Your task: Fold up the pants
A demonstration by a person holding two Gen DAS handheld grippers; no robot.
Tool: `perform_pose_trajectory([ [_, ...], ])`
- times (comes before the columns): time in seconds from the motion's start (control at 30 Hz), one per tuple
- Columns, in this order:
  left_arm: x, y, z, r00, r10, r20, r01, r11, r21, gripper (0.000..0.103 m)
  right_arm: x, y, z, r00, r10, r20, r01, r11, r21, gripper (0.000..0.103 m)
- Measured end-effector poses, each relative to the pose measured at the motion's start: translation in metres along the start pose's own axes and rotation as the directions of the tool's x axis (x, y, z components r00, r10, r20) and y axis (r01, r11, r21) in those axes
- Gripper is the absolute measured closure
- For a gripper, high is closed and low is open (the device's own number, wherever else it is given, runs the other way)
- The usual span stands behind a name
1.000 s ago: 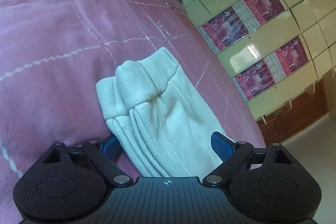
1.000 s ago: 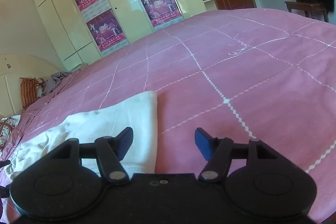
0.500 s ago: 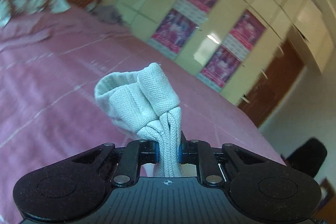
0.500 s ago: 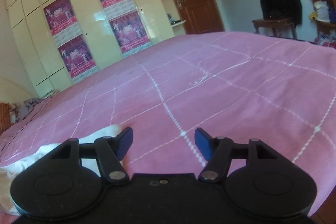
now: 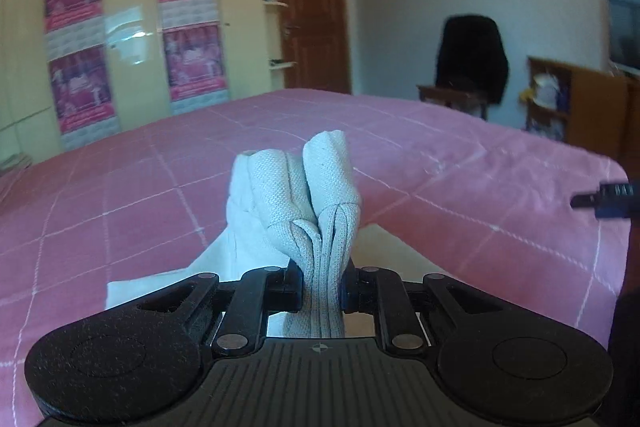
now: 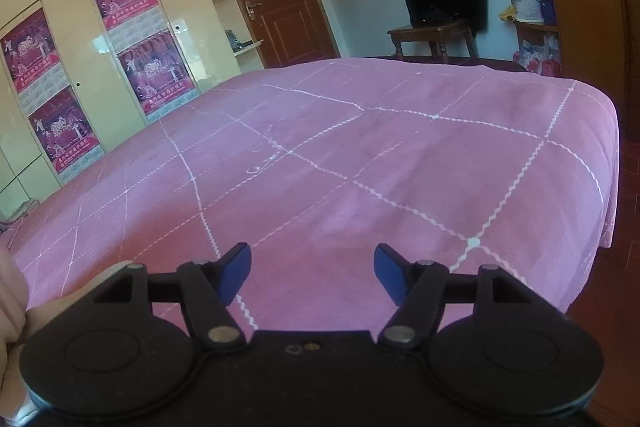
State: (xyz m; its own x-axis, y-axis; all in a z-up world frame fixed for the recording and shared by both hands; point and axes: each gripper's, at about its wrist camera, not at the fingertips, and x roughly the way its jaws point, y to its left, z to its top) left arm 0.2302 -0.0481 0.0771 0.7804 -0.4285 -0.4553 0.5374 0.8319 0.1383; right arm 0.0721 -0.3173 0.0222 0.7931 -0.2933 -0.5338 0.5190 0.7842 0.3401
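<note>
1. Pink bedspread fills the left wrist view. Left gripper pinches the bunched white pants, lifted above the bedspread; the rest trails below. Looks like carrying the fold over.
2. Right wrist view: right gripper over the bedspread, jaws opening, nothing between them. Next move probably calls for pinning the lower layer.

the pink bedspread lies bare ahead; beyond its far edge stand a draped chair and wardrobe.

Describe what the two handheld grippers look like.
Both are matte black plastic. Each has two round-lobed side plates, linkage arms with silver pivot pins, and blue pads on the fingers, plainly seen on the right gripper. The left gripper has a ribbed body and a small crosshair mark.
</note>
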Motion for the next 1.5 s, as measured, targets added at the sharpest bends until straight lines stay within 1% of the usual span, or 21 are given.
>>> perform_pose_trajectory([
  [0.13, 0.008, -0.06, -0.003, 0.996, -0.051, -0.08, 0.062, 0.987, 0.149, 0.087, 0.005, -0.008, -0.001, 1.0, 0.012, -0.008, -0.012, 0.999, 0.039, 0.034],
  [0.2, 0.016, -0.082, -0.008, 0.985, -0.066, -0.16, 0.095, 0.979, 0.178, 0.087, 0.007, -0.015, 0.0, 1.0, 0.018, -0.016, -0.017, 0.997, 0.07, 0.034],
  [0.27, 0.021, -0.095, -0.012, 0.98, -0.062, -0.189, 0.099, 0.977, 0.189, 0.076, 0.005, -0.017, -0.002, 1.0, 0.022, -0.018, -0.02, 0.996, 0.086, 0.034],
  [0.3, 0.021, -0.101, -0.016, 0.977, -0.089, -0.196, 0.122, 0.978, 0.167, 0.055, 0.005, -0.017, -0.003, 1.0, 0.024, -0.017, -0.023, 0.996, 0.087, 0.034],
  [0.33, 0.019, -0.103, -0.015, 0.976, -0.099, -0.194, 0.128, 0.982, 0.141, 0.048, 0.005, -0.017, -0.003, 1.0, 0.026, -0.017, -0.024, 0.996, 0.084, 0.034],
  [0.4, 0.009, -0.098, -0.013, 0.982, -0.094, -0.166, 0.109, 0.991, 0.083, 0.045, 0.004, -0.015, -0.005, 0.999, 0.03, -0.012, -0.03, 0.997, 0.075, 0.034],
  [0.47, -0.016, -0.083, -0.014, 0.991, -0.086, -0.104, 0.088, 0.996, 0.009, 0.044, 0.003, -0.015, -0.005, 0.999, 0.031, -0.012, -0.031, 0.997, 0.075, 0.034],
  [0.57, -0.063, -0.054, -0.034, 1.0, 0.007, -0.029, -0.009, 0.996, -0.087, 0.037, 0.001, -0.018, -0.005, 0.999, 0.046, -0.004, -0.046, 0.995, 0.087, 0.034],
  [0.67, -0.112, -0.014, -0.072, 0.989, 0.143, -0.029, -0.146, 0.971, -0.189, 0.037, -0.009, -0.013, -0.007, 0.993, 0.114, 0.031, -0.116, 0.991, 0.067, 0.034],
  [0.73, -0.139, 0.005, -0.1, 0.977, 0.207, -0.055, -0.214, 0.947, -0.241, 0.037, -0.019, -0.001, -0.01, 0.981, 0.185, 0.067, -0.186, 0.983, 0.008, 0.034],
  [0.8, -0.146, 0.02, -0.122, 0.967, 0.232, -0.109, -0.254, 0.928, -0.273, 0.037, -0.023, 0.016, -0.014, 0.963, 0.268, 0.04, -0.267, 0.963, -0.029, 0.034],
  [0.83, -0.148, 0.024, -0.129, 0.962, 0.242, -0.128, -0.269, 0.922, -0.279, 0.037, -0.023, 0.023, -0.017, 0.945, 0.326, 0.009, -0.325, 0.945, -0.018, 0.034],
  [0.9, -0.145, 0.028, -0.139, 0.957, 0.249, -0.149, -0.284, 0.911, -0.299, 0.037, -0.024, 0.041, -0.026, 0.914, 0.403, -0.043, -0.404, 0.915, -0.016, 0.034],
  [1.07, -0.113, 0.035, -0.147, 0.959, 0.239, -0.154, -0.278, 0.9, -0.335, 0.037, -0.028, 0.085, -0.044, 0.855, 0.494, -0.155, -0.511, 0.855, -0.093, 0.034],
  [1.2, -0.097, 0.042, -0.15, 0.956, 0.253, -0.15, -0.29, 0.892, -0.348, 0.036, -0.019, 0.115, -0.048, 0.823, 0.519, -0.23, -0.544, 0.837, -0.056, 0.02],
  [1.27, -0.097, 0.042, -0.152, 0.956, 0.255, -0.143, -0.29, 0.891, -0.35, 0.036, -0.006, 0.129, -0.05, 0.812, 0.508, -0.287, -0.532, 0.847, -0.007, 0.02],
  [1.37, -0.095, 0.044, -0.153, 0.958, 0.249, -0.141, -0.284, 0.889, -0.358, 0.036, 0.021, 0.149, -0.057, 0.808, 0.447, -0.383, -0.462, 0.885, 0.056, 0.021],
  [1.4, -0.095, 0.045, -0.153, 0.96, 0.243, -0.14, -0.279, 0.886, -0.37, 0.038, 0.028, 0.156, -0.059, 0.811, 0.422, -0.405, -0.439, 0.897, 0.053, 0.033],
  [1.43, -0.096, 0.046, -0.153, 0.962, 0.239, -0.133, -0.273, 0.885, -0.378, 0.049, 0.032, 0.165, -0.061, 0.815, 0.4, -0.419, -0.428, 0.903, 0.031, 0.07],
  [1.47, -0.099, 0.046, -0.152, 0.968, 0.223, -0.114, -0.25, 0.887, -0.389, 0.059, 0.033, 0.174, -0.061, 0.806, 0.401, -0.435, -0.442, 0.897, 0.008, 0.071],
  [1.5, -0.1, 0.044, -0.15, 0.972, 0.213, -0.099, -0.235, 0.891, -0.388, 0.071, 0.027, 0.181, -0.058, 0.81, 0.416, -0.413, -0.46, 0.888, -0.009, 0.074],
])
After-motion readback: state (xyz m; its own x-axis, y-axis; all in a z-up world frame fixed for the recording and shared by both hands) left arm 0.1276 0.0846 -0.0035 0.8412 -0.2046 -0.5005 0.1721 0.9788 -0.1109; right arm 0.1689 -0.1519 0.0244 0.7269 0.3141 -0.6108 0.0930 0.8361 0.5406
